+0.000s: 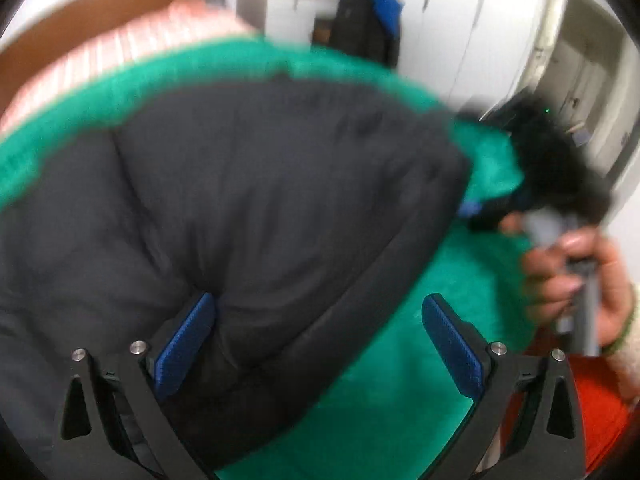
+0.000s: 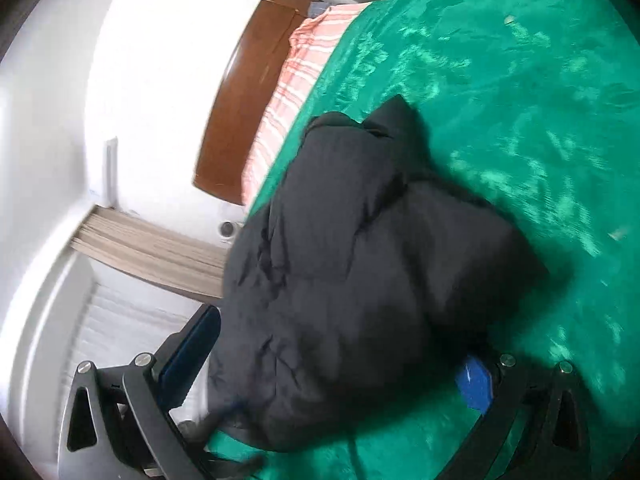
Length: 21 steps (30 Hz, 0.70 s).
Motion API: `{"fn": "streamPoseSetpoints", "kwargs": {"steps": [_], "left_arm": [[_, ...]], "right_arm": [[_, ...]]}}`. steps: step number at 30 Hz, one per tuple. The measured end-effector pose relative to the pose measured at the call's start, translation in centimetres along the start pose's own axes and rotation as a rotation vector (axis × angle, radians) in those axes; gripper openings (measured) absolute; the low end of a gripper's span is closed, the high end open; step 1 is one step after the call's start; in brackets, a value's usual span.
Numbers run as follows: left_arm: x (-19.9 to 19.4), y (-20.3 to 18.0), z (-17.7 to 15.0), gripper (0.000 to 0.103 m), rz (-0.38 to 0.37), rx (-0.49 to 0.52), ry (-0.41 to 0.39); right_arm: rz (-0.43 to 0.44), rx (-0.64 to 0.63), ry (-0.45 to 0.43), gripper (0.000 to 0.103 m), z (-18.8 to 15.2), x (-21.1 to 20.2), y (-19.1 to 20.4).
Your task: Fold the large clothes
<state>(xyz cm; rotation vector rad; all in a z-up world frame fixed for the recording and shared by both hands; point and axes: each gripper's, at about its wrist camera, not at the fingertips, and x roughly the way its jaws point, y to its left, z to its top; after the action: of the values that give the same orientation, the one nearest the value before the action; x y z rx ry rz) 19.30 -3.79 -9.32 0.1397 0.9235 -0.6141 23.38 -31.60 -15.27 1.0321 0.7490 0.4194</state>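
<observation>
Jacket (image 1: 248, 208), black and puffy, sits bunched up on the green blanket (image 1: 400, 392) covering the bed. Left tool (image 1: 320, 344) is spread wide, one pad against the fabric, nothing gripped. Right tool (image 2: 340, 368) is wide too, jacket bulk sitting between its fingers. Striped pink sheet (image 2: 288, 80) and wooden headboard (image 2: 244, 92) sit beyond; a dark coat (image 1: 366, 20) hangs by the wardrobe.

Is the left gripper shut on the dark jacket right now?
No, the left gripper is open: its blue pads stand wide apart, with the dark puffer jacket lying on the green blanket between them.
</observation>
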Motion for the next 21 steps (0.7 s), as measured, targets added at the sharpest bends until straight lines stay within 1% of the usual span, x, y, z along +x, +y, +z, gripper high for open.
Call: {"fn": "streamPoseSetpoints", "kwargs": {"steps": [2,4,5,6,7,8,9,10,11,13,14,15,17,19,20,21], "left_arm": [[0.8,0.3,-0.2,0.103,0.009,0.016,-0.016],[0.7,0.1,-0.3,0.103,0.008,0.011,-0.015],[0.5,0.2,-0.3,0.103,-0.002,0.006,-0.011],[0.4,0.4,-0.3,0.103,-0.014,0.001,-0.009],[0.2,0.6,-0.2,0.103,-0.030,-0.006,-0.006],[-0.3,0.9,-0.4,0.102,-0.047,-0.018,0.000],[-0.9,1.5,-0.9,0.101,-0.057,-0.032,0.007],[-2.0,2.1,-0.9,0.101,-0.073,-0.055,0.009],[-3.9,3.0,-1.2,0.101,-0.092,-0.094,-0.010],[-7.5,4.8,-2.2,0.101,-0.090,-0.142,-0.063],[-9.6,6.1,-2.9,0.101,-0.067,-0.165,-0.097],[-11.4,7.4,-3.5,0.101,-0.030,-0.185,-0.126],[-15.3,10.8,-5.3,0.101,0.086,-0.254,-0.201],[-17.9,13.3,-6.9,0.101,0.172,-0.324,-0.256],[-19.4,14.9,-7.9,0.101,0.219,-0.379,-0.288],[-20.6,16.3,-8.8,0.101,0.250,-0.429,-0.312]], "right_arm": [[0.022,0.029,0.012,0.103,0.6,0.8,-0.7],[0.010,0.046,0.015,0.102,1.8,2.1,-0.9],[-0.002,0.033,0.024,0.098,2.3,2.9,-0.5],[-0.016,0.008,0.032,0.093,2.6,3.6,0.1],[-0.043,-0.039,0.035,0.071,2.7,4.1,1.0],[-0.092,-0.109,0.031,0.055,2.8,4.5,2.4],[-0.141,-0.196,0.018,0.053,2.7,4.6,4.4],[-0.170,-0.277,0.005,0.048,2.4,4.5,6.4],[-0.214,-0.402,-0.014,0.044,1.8,4.4,9.4],[-0.285,-0.601,-0.039,0.043,0.5,4.6,13.8],[-0.339,-0.753,-0.056,0.043,-0.9,5.1,17.0],[-0.369,-0.848,-0.066,0.043,-2.1,5.5,18.7],[-0.424,-1.057,-0.083,0.043,-5.2,7.1,22.5],[-0.467,-1.257,-0.092,0.043,-8.5,9.6,25.8],[-0.482,-1.376,-0.088,0.043,-10.9,11.3,27.6],[-0.487,-1.451,-0.080,0.043,-12.2,12.6,28.4]]}}
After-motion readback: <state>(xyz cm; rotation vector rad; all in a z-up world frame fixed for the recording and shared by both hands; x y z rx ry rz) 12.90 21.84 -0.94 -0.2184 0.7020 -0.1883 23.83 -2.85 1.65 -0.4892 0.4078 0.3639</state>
